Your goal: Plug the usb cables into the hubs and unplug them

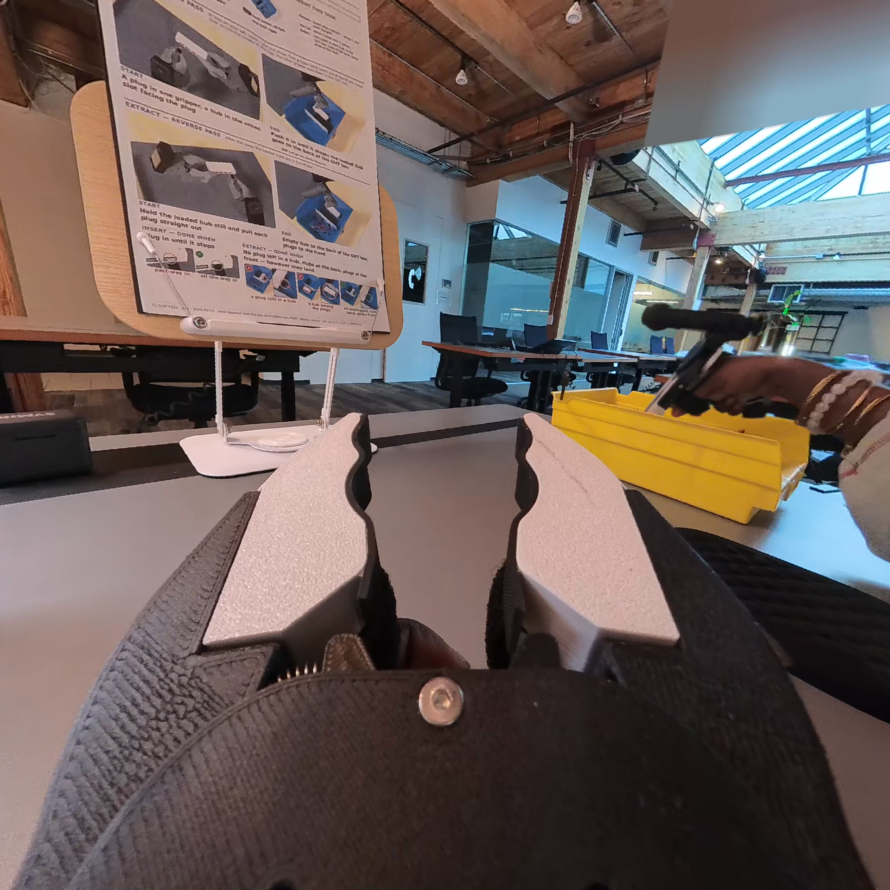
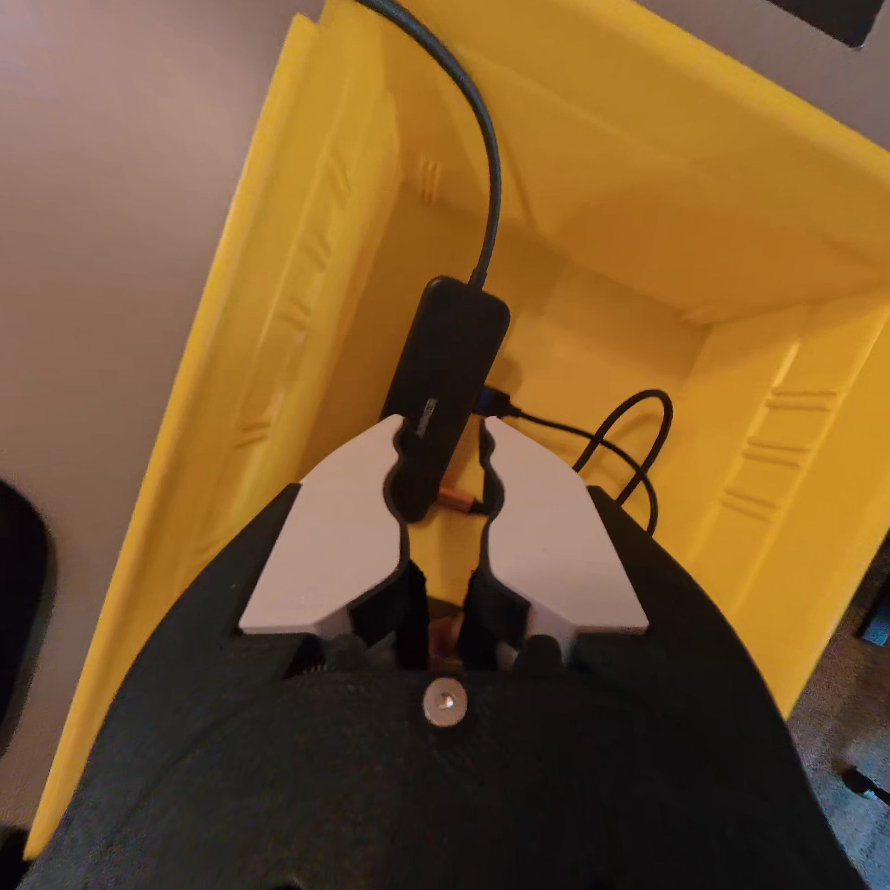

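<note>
While the left gripper (image 1: 443,433) gapes empty above the grey table (image 1: 120,554), the right gripper (image 2: 440,428), inside the yellow plastic bin (image 2: 626,202), has its jaws parted around a slim black USB hub (image 2: 443,366); whether they pinch it cannot be told.

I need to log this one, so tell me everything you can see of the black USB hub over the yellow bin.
The black USB hub is a slim, matte, plastic-looking bar with rounded corners and a small pale marking on top. It sits between the fingers of the right gripper, over the inside of the yellow bin. Its near end touches the left finger; a gap shows beside the right finger. A thick black cable leaves its far end. A black plug with a thin cable is in its side, and a copper-coloured plug sits near the gripped end.
</note>
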`<state>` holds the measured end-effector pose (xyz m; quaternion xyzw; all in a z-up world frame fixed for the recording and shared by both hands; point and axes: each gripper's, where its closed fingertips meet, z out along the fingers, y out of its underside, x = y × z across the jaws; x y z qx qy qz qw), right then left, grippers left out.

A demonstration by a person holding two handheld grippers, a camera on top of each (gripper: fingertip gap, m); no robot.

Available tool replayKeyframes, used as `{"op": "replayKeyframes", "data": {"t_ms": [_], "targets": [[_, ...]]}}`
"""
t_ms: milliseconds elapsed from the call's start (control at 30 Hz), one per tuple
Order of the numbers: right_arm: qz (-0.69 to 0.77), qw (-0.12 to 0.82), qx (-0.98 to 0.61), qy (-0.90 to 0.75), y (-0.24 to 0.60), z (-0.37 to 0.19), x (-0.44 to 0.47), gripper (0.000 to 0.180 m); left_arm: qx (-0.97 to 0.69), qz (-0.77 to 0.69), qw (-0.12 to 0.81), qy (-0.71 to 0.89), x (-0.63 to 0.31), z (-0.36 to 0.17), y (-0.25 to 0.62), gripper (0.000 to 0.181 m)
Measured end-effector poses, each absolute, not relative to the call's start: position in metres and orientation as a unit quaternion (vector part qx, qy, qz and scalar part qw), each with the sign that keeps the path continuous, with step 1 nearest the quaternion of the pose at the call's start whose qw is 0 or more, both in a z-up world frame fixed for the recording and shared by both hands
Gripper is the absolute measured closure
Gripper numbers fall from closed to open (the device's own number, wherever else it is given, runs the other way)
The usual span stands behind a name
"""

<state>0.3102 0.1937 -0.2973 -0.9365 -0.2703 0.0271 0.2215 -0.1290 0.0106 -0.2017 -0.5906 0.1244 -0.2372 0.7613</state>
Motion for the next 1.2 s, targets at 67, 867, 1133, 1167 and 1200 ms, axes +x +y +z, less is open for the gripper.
{"op": "replayKeyframes", "data": {"t_ms": [67, 867, 1133, 1167, 1200], "targets": [[0.020, 0.226, -0.939, -0.260, 0.205, -0.303, 0.310, 0.133, -0.592, -0.236, 0.760, 0.125, -0.128, -0.202, 0.011, 0.123], [-0.082, 0.361, -0.917, -0.146, 0.144, -0.227, 0.350, 0.134, -0.635, -0.233, 0.721, 0.151, -0.116, -0.205, 0.012, 0.124], [-0.040, 0.378, -0.920, -0.100, 0.060, -0.241, 0.343, 0.125, -0.727, -0.235, 0.610, 0.209, -0.097, -0.202, 0.007, 0.109], [-0.032, 0.385, -0.918, -0.095, 0.054, -0.243, 0.341, 0.123, -0.738, -0.234, 0.596, 0.216, -0.094, -0.203, 0.006, 0.103], [-0.028, 0.392, -0.915, -0.090, 0.051, -0.245, 0.341, 0.122, -0.746, -0.226, 0.585, 0.223, -0.093, -0.204, 0.006, 0.097]]}}
